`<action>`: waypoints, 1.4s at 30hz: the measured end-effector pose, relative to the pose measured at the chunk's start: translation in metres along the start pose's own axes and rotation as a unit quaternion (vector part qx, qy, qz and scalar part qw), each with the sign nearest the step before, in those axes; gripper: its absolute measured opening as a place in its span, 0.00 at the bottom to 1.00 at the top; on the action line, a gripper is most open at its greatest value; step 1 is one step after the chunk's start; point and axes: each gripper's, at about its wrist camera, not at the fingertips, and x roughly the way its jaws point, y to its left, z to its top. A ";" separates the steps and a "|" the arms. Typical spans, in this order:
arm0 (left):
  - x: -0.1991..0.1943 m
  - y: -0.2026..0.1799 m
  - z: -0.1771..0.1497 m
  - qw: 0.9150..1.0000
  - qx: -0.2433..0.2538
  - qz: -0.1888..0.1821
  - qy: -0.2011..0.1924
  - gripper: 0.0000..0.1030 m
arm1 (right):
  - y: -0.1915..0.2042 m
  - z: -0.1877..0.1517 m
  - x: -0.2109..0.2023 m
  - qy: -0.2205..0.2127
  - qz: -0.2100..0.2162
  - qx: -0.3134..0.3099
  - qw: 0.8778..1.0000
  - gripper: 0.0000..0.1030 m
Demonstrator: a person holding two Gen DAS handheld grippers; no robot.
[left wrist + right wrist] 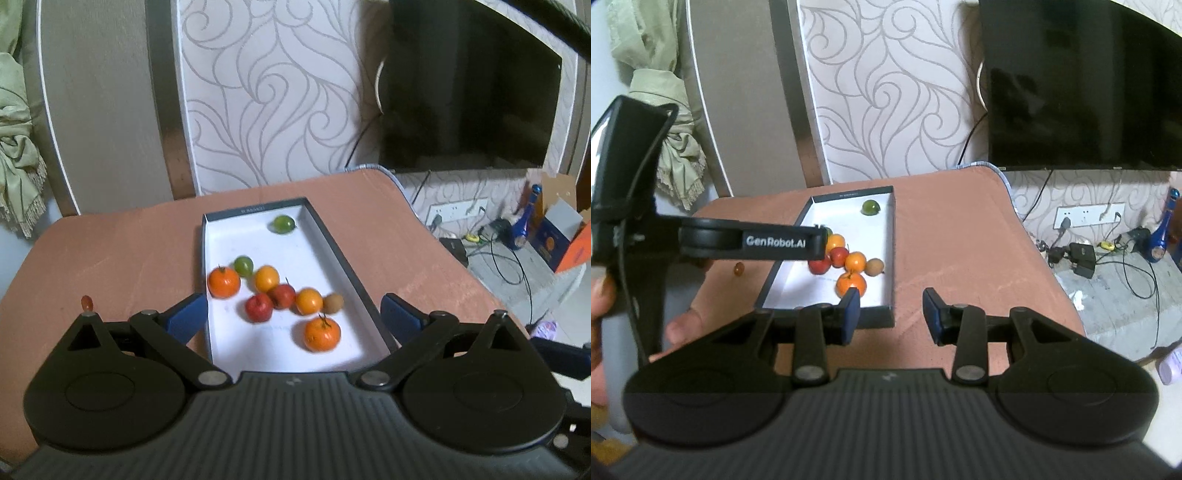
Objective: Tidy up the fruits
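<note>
A white tray with a dark rim lies on the brown table. Several fruits sit in it: two stemmed tangerines, two oranges, two red fruits, a kiwi and two green limes. A small reddish fruit lies on the table left of the tray. My left gripper hangs wide open above the tray's near end, holding nothing. My right gripper stands partly open and empty over the table at the tray's near right corner.
The left gripper's side arm crosses the right wrist view over the tray, held by a person's hand. A dark TV hangs behind. Cables, a blue bottle and boxes lie on the floor to the right.
</note>
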 end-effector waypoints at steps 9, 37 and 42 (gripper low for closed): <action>-0.015 0.000 -0.017 1.000 -0.011 0.001 0.020 0.98 | -0.001 -0.007 -0.006 0.015 -0.009 0.000 1.000 0.39; 0.006 -0.025 -0.027 0.998 -0.006 -0.009 0.061 0.98 | -0.034 -0.020 0.017 0.087 -0.014 0.019 0.996 0.39; 0.010 -0.033 -0.028 0.998 -0.001 -0.016 0.067 0.98 | -0.043 -0.021 0.016 0.090 -0.026 0.029 0.995 0.39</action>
